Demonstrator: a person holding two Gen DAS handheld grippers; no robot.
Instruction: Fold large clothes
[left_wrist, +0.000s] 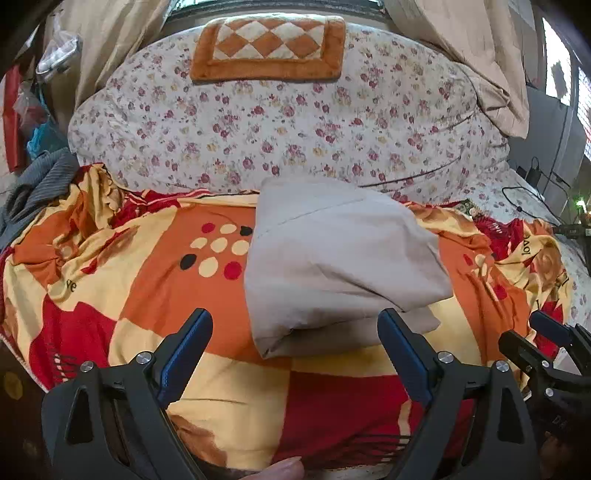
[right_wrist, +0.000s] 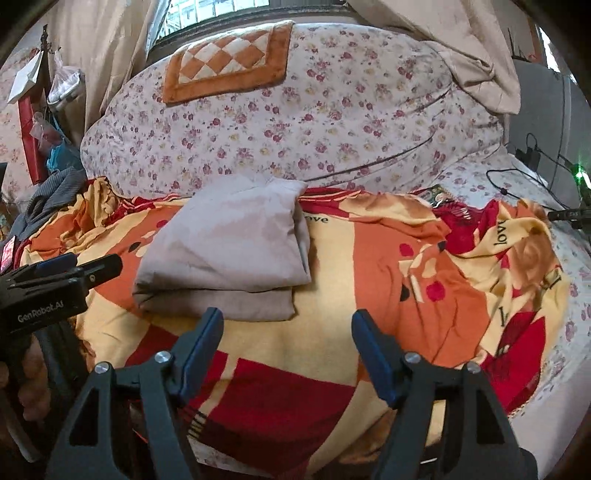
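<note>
A beige garment (left_wrist: 332, 266) lies folded in a compact stack on the orange, red and yellow blanket (left_wrist: 155, 295); it also shows in the right wrist view (right_wrist: 229, 251). My left gripper (left_wrist: 295, 332) is open and empty, just in front of the garment's near edge. My right gripper (right_wrist: 288, 332) is open and empty, a little in front of and to the right of the garment. Each gripper shows at the edge of the other's view: the right gripper (left_wrist: 546, 332) and the left gripper (right_wrist: 74, 266).
A floral quilt (left_wrist: 295, 122) is piled behind the blanket with an orange checkered mat (left_wrist: 269, 48) on top. Grey striped cloth (left_wrist: 37, 184) lies at the left. Cables and a charger (left_wrist: 532, 177) lie at the right. Beige curtains hang behind.
</note>
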